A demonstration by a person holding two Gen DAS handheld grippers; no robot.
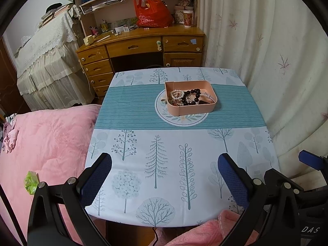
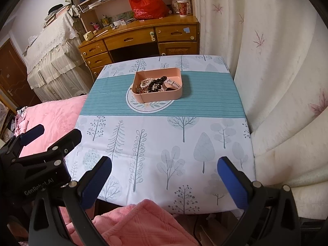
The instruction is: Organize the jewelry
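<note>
A pink rectangular box (image 1: 192,107) stands on a round printed mat at the far middle of the table; it also shows in the right wrist view (image 2: 162,96). Inside lie a pearl bracelet (image 1: 176,94), a black bead bracelet (image 1: 192,97) and a white watch strap (image 1: 209,96), tangled together. My left gripper (image 1: 165,164) is open and empty over the table's near edge, well short of the box. My right gripper (image 2: 164,167) is open and empty, also at the near edge. The left gripper shows at the left of the right wrist view (image 2: 53,135).
The table (image 1: 164,160) has a tree-print cloth with a teal striped band. A pink quilted bed (image 1: 45,143) lies to the left, a cream curtain (image 1: 276,61) to the right, and a wooden desk (image 1: 143,47) behind the table. Pink fabric (image 2: 139,221) lies below the near edge.
</note>
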